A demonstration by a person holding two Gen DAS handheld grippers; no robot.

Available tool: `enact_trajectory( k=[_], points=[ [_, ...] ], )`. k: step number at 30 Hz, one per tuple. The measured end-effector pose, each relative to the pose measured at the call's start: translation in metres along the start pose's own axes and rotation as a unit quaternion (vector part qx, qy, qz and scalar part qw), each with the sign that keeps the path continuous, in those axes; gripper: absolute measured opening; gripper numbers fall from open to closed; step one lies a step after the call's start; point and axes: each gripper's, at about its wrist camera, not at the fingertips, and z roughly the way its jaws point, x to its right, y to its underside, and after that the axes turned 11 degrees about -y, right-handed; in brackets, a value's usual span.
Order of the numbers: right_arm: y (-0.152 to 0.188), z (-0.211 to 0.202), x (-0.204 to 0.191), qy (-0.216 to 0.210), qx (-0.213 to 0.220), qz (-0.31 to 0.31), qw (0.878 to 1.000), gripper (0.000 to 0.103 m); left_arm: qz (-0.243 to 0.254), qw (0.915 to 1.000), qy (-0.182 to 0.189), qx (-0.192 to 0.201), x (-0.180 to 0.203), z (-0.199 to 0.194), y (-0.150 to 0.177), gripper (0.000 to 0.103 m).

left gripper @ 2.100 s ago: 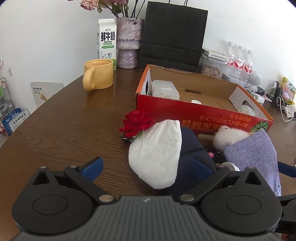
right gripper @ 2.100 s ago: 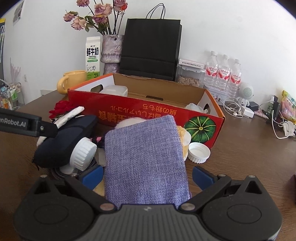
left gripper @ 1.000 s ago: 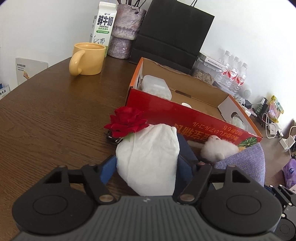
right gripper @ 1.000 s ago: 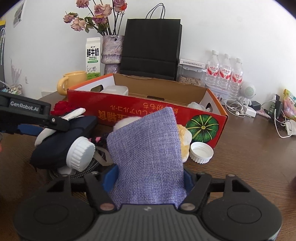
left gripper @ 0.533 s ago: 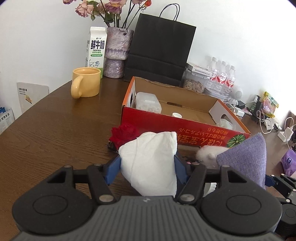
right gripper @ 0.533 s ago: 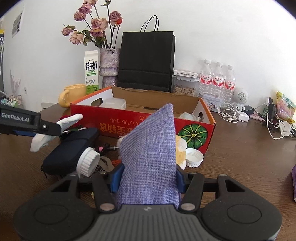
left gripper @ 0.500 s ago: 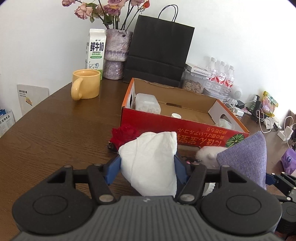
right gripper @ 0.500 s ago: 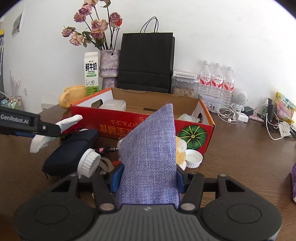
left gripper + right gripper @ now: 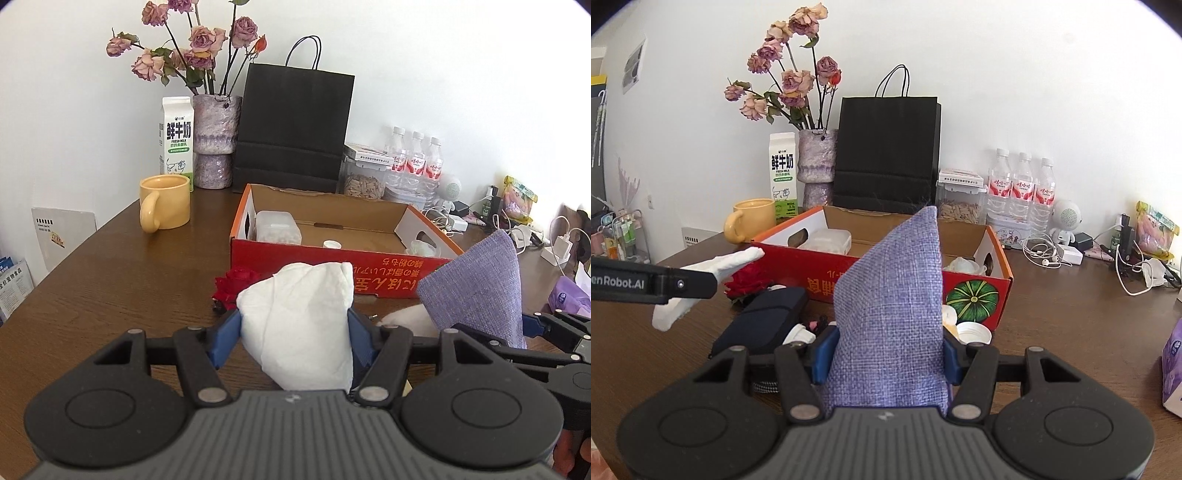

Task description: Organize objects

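My left gripper (image 9: 294, 334) is shut on a white folded cloth (image 9: 299, 325) and holds it above the table, in front of the red cardboard box (image 9: 332, 262). My right gripper (image 9: 886, 349) is shut on a purple fabric pouch (image 9: 892, 306), lifted so its tip points up; it also shows in the left wrist view (image 9: 476, 288). On the table below lie a red rose (image 9: 746, 282), a dark blue case (image 9: 762, 323), a white lid (image 9: 973, 332) and a white plush item (image 9: 404, 319). The box holds a clear plastic container (image 9: 277, 226) and a small white cap (image 9: 331, 243).
A yellow mug (image 9: 164, 206), milk carton (image 9: 176, 142), vase of dried roses (image 9: 214, 147), black paper bag (image 9: 293, 127), seed jar (image 9: 364, 181) and water bottles (image 9: 415, 158) stand behind the box. Cables and chargers (image 9: 1056, 253) lie at the right.
Both grippers closed on their items and lifted them: the left raised the white cloth, the right raised the purple pouch off the pile. Both views now sit higher.
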Motion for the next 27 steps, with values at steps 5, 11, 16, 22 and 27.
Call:
enact_trajectory(
  k=[5, 11, 16, 22, 27],
  points=[
    [-0.005, -0.005, 0.000, -0.007, 0.006, 0.006, 1.000, 0.055, 0.005, 0.9999, -0.002, 0.010, 0.000, -0.006, -0.001, 0.064],
    [-0.012, -0.011, 0.007, -0.019, 0.018, 0.026, 0.999, 0.050, 0.007, 0.9999, -0.003, 0.014, 0.001, -0.008, -0.001, 0.064],
    [-0.012, -0.003, 0.010, -0.028, 0.007, 0.028, 0.999, 0.028, 0.010, 0.9999, -0.001, 0.006, 0.003, -0.003, 0.001, 0.064],
    [0.000, 0.005, 0.017, -0.018, -0.005, 0.046, 0.999, 0.079, 0.018, 0.9998, -0.001, -0.010, 0.004, 0.005, 0.011, 0.065],
    [0.004, -0.004, 0.022, 0.017, -0.013, 0.037, 0.999, 0.088, 0.027, 0.9994, 0.002, -0.022, 0.010, 0.010, 0.020, 0.065]
  ],
)
